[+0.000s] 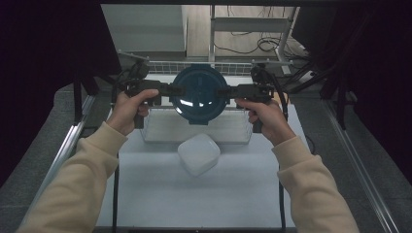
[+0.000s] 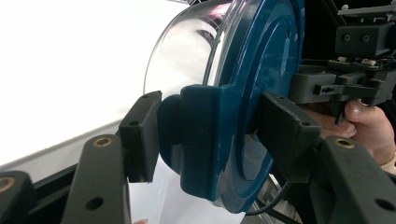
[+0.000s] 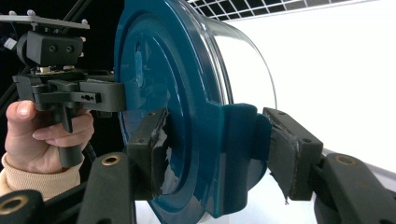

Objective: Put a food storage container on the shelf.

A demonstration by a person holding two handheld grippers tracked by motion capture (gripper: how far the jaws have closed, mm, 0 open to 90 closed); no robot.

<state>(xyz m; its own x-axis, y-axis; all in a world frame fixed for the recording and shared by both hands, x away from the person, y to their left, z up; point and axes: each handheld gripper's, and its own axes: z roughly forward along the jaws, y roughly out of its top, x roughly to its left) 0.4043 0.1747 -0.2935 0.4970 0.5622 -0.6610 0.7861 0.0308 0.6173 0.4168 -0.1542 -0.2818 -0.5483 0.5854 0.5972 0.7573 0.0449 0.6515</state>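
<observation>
Two claws grip one round clear plastic container with a dark blue lid [image 1: 199, 94]: left gripper [image 1: 178, 90] clamps its left tab, right gripper [image 1: 222, 91] the opposite tab. Gripper views show pads pressing each tab; the high view adds a white square box [image 1: 198, 153] below, nearer the person.

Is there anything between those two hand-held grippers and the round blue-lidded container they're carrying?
Nothing visible. The left hand-held gripper clamps one side latch of the blue-lidded container, and the right hand-held gripper clamps the opposite latch, pads pressing directly on the plastic. The container hangs between them above the clear bin, apart from the white box.
</observation>
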